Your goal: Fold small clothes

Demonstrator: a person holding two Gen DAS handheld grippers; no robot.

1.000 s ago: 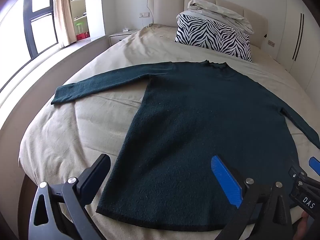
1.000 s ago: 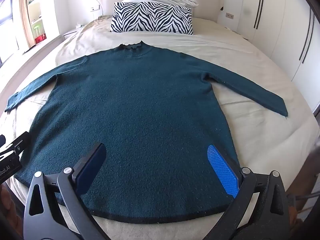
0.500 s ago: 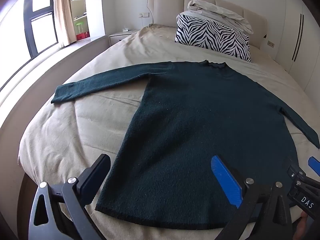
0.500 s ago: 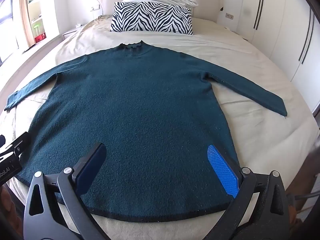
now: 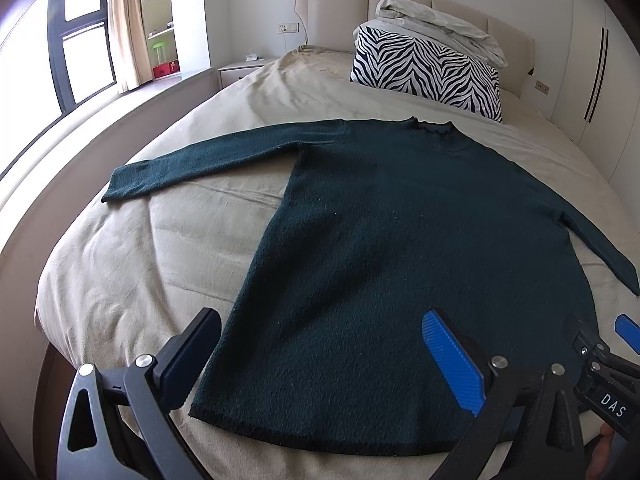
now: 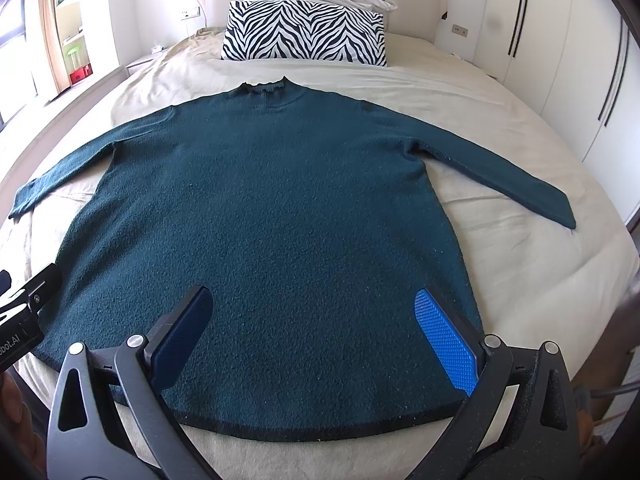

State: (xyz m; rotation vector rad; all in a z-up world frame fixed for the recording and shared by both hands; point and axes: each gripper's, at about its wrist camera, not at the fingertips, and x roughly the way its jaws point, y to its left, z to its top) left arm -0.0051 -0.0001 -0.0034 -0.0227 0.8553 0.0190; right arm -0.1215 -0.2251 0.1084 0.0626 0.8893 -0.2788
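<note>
Bed (image 6: 520, 280): teal sweater (image 6: 280, 208) lies flat, unfolded. My left gripper (image 5: 324, 356) and right gripper (image 6: 320, 340) hover, fingers apart, empty. Next: grasp a sleeve.

Teal on beige — with stripes beyond

Ahead of the jaws: dark teal sweater (image 6: 280, 208), beige bedsheet (image 6: 500, 264) — black-and-white zebra-striped pillow (image 6: 304, 32); blue finger pads (image 6: 446, 340).
</note>
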